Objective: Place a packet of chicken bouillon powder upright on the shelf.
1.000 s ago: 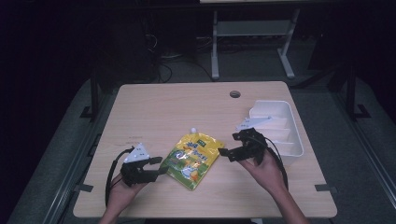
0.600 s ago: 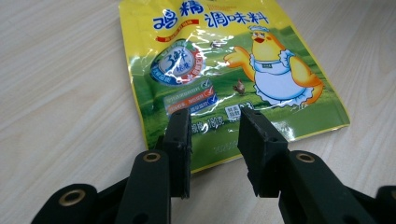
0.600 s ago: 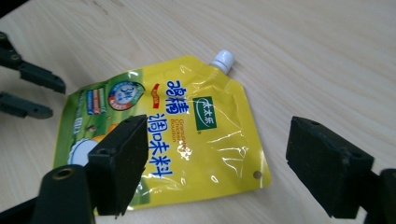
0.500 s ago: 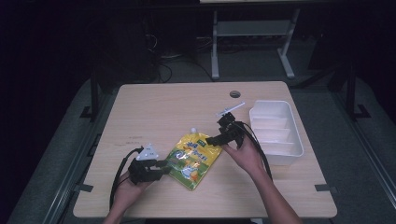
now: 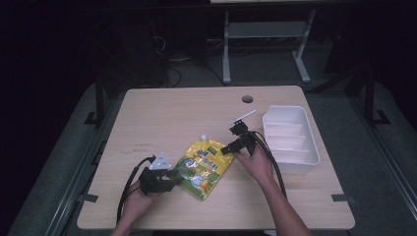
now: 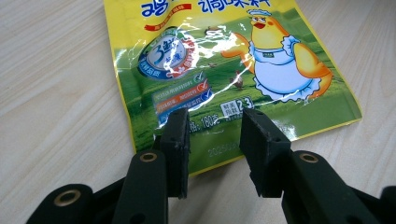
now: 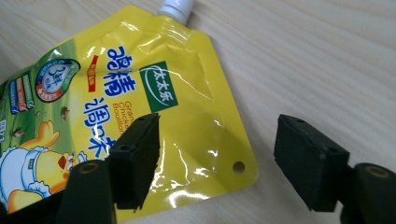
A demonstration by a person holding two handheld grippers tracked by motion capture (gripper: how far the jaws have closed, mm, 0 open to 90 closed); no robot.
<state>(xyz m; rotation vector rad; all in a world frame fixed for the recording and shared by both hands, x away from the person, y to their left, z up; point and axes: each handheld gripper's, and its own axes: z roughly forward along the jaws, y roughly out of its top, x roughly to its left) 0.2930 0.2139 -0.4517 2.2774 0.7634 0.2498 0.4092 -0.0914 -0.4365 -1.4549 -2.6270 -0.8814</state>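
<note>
The yellow pouch (image 5: 202, 167) lies flat on the worktop (image 5: 167, 113) in the high view, its long axis running from the white spout (image 5: 203, 137) at about 12 o'clock down to its bottom edge at about 6 o'clock. We see the left gripper (image 5: 173, 176) at the pouch's 8 o'clock corner and the right gripper (image 5: 227, 149) at its 2 o'clock corner, both at an edge, so neither is clearly nearer. The white tray (image 5: 290, 140) stands well apart at 3 o'clock.

In the left gripper view, the pouch (image 6: 224, 70) spreads away toward 12 o'clock from the left gripper (image 6: 215, 140). The jaws stand partly apart over the bottom edge; after narrowing they have just parted a little. The film lies beneath the gap, and we see no pad pressing on it.

In the right gripper view, the pouch (image 7: 140, 107) lies toward 10 o'clock of the right gripper (image 7: 217, 154), with its spout (image 7: 176, 8) at 12 o'clock. The jaws are wide and have just been closing; the corner with the punched hole (image 7: 238, 166) sits between them, untouched.

Against the earlier high-view frames, the right gripper has come from beside the tray to the pouch's upper right corner, while the left has edged in onto the lower left corner. The pouch itself lies where it did.
</note>
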